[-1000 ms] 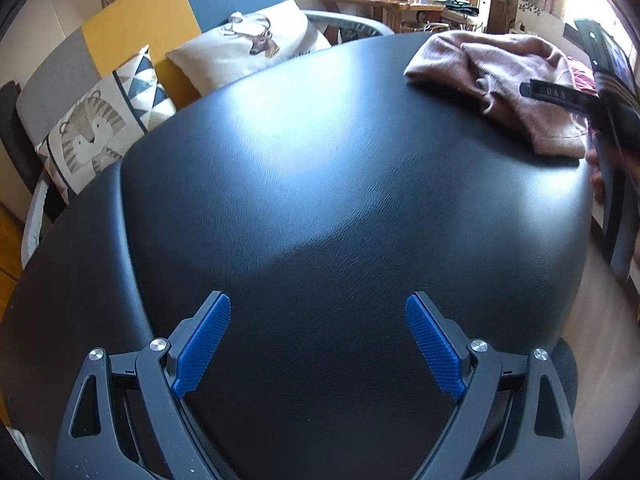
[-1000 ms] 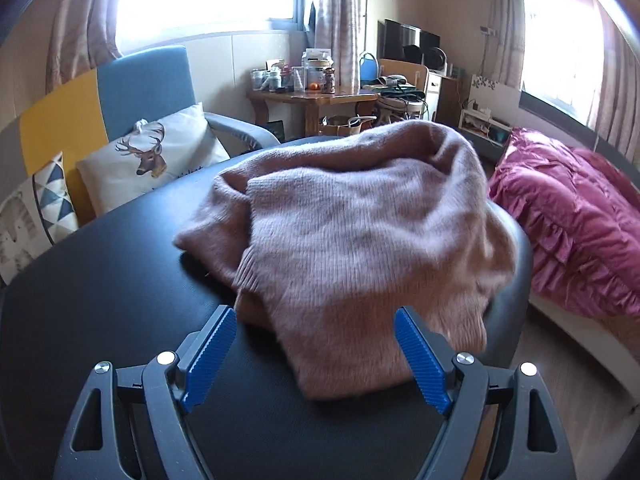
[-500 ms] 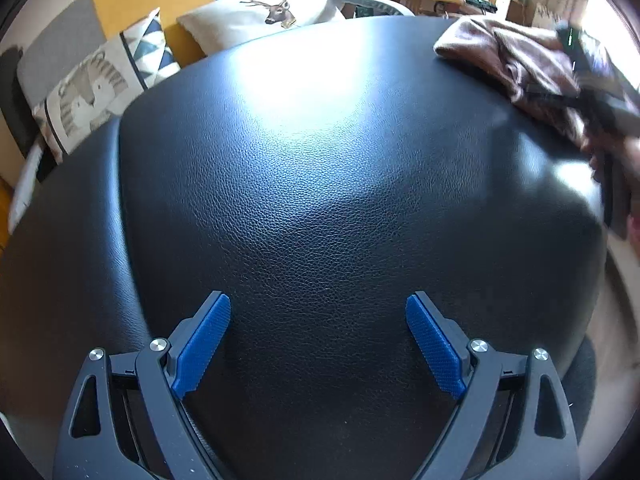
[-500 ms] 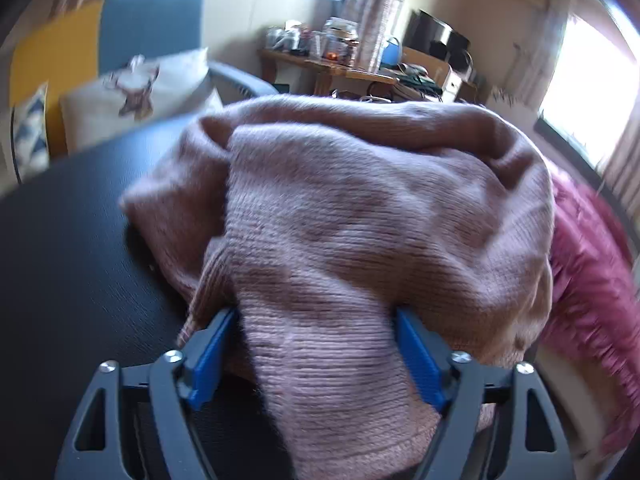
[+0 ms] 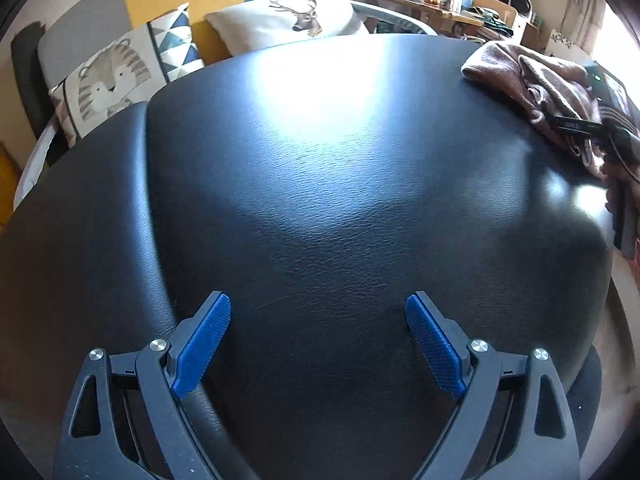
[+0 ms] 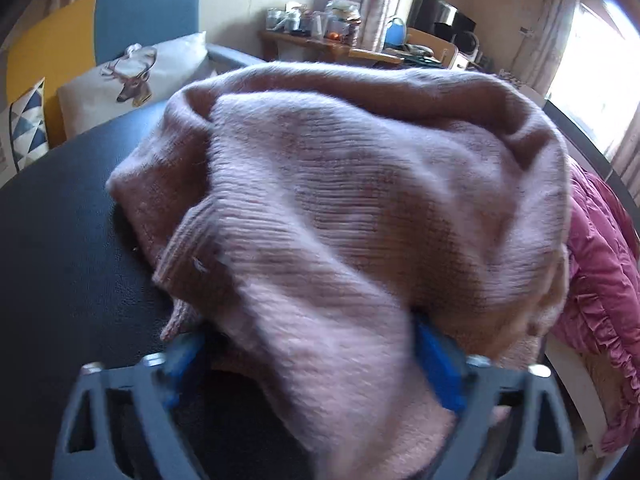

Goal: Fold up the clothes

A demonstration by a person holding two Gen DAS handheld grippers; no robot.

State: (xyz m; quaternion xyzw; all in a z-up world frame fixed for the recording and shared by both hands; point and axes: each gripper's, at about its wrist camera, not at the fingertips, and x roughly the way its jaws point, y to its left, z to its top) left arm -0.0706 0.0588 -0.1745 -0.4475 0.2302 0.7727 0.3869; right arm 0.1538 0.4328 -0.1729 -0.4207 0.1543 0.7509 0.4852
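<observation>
Broad black leather-look tabletop [image 5: 320, 184] fills the left wrist view; light glare on its far half. Crumpled dusty-pink knitted sweater [image 6: 360, 208] heaped at the table's far right edge, ribbed hem nearest the camera. Right gripper [image 6: 312, 364]: blue pads spread wide, a fold of the knit lying between them; frame blurred, grip not confirmed. Left gripper [image 5: 318, 344]: jaws wide, empty, low over bare tabletop, well apart from the sweater.

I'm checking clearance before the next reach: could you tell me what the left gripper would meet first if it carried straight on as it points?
Probably only the black tabletop: the left gripper, open, faces bare surface. The pink sweater lies off right.
</observation>
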